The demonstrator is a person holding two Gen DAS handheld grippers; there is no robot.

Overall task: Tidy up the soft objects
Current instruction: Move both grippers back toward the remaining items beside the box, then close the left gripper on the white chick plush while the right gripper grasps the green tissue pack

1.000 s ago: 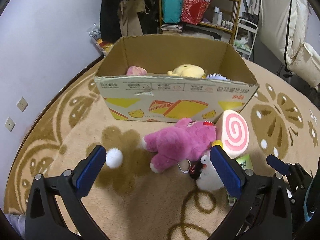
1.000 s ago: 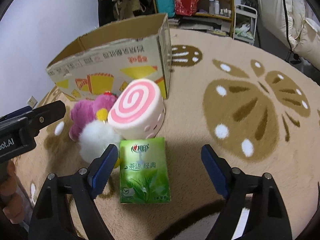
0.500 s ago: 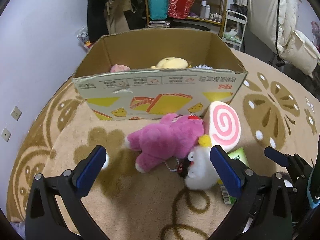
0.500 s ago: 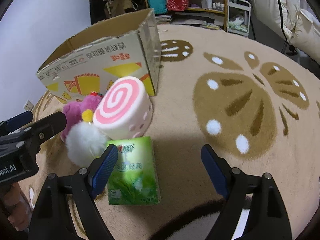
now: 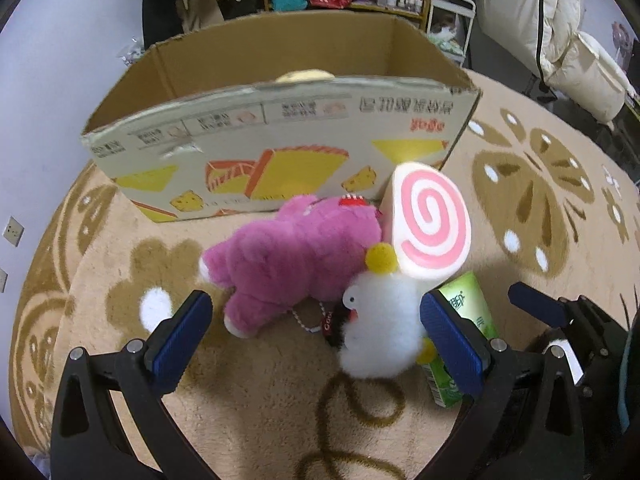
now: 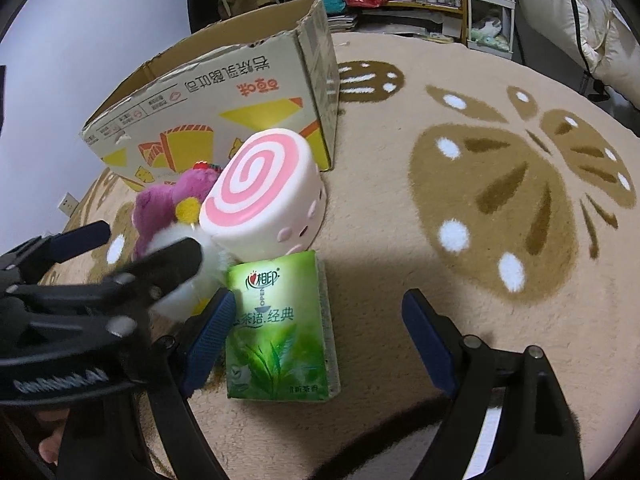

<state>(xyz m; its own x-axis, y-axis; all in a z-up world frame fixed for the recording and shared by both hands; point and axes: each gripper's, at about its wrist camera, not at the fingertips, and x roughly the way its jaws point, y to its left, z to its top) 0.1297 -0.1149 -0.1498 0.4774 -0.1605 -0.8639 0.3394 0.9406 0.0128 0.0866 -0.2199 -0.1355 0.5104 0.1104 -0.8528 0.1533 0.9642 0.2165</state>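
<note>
Left wrist view: left claw [image 5: 316,332] spread wide, holding nothing. Pink plush [image 5: 296,264] and white fluffy plush [image 5: 384,336] lie on the beige rug [image 5: 260,420] between its blue pads; white plush is just beside the right-hand pad, contact unclear. Cardboard box [image 5: 280,140] stands open-topped on the rug, and everything else sits on its near side. Pink plush lies close to the box's front wall. Swirl cushion [image 5: 430,224] stands on edge by the box's near right corner, against the pink plush. Green tissue pack [image 5: 464,304] is further out from the box than the cushion, partly behind the right-hand pad. Something yellow [image 5: 304,76] shows inside the box, above the front wall. One finger of the right claw [image 5: 536,310] pokes in at the right edge.

Right wrist view: right claw [image 6: 316,340] also wide open and empty. Tissue pack [image 6: 280,328] lies flat between the pads, hard by the left-hand one, contact unclear. Swirl cushion [image 6: 264,200] sits between pack and box [image 6: 224,112], touching the pack's far end. Pink plush [image 6: 164,204] left of the cushion, near the box front. Left claw [image 6: 132,248] crosses in from the left over the white plush [image 6: 180,276].
</note>
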